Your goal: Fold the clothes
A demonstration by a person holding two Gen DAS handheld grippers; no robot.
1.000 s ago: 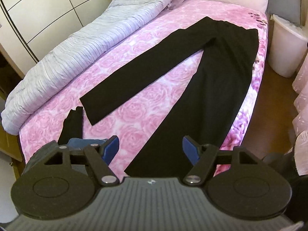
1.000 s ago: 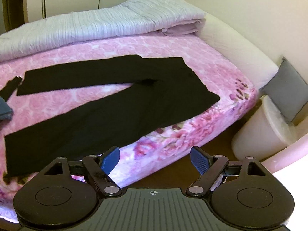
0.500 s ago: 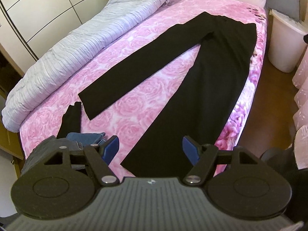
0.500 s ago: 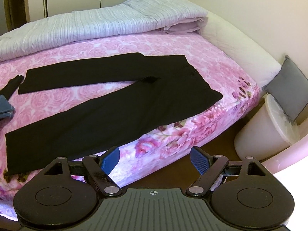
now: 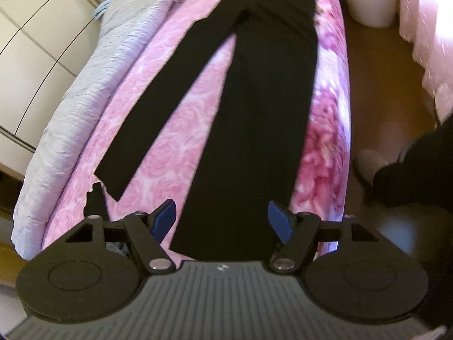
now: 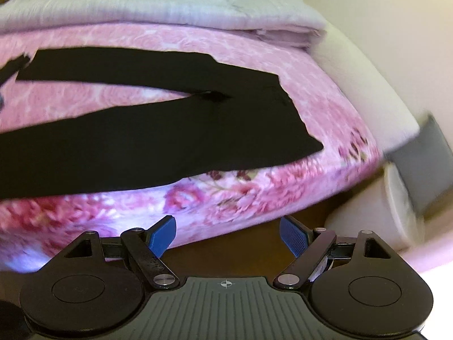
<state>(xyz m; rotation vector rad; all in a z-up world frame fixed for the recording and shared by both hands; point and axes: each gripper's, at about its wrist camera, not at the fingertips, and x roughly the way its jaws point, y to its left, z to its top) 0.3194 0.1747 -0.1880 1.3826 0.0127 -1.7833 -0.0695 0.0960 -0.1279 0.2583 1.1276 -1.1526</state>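
Black trousers (image 5: 254, 119) lie flat on the pink rose-printed bed (image 5: 175, 141), legs spread in a narrow V. In the left wrist view their long axis runs from the bottom centre of the frame up to the waistband at the top. The wider-looking leg ends at its hem right at the lower middle, between and just beyond the blue pads of the left hand-held gripper (image 5: 222, 220). That gripper stands open with nothing between its fingers; its jaws have just narrowed a little. The other leg slants off to the left of the frame.

In the right wrist view the trousers (image 6: 158, 141) stretch sideways across the middle of the frame, with the waistband corner at centre right near the bed (image 6: 254, 192) edge. The right hand-held gripper (image 6: 228, 236) is also open and empty, and sits lower in the frame, over the bed's side and the brown floor (image 6: 240, 252), apart from the cloth.

So each gripper is nearer its own end: left by the hem, right by the waist. The likely next move is to pinch both ends and fold the near leg over the far one.
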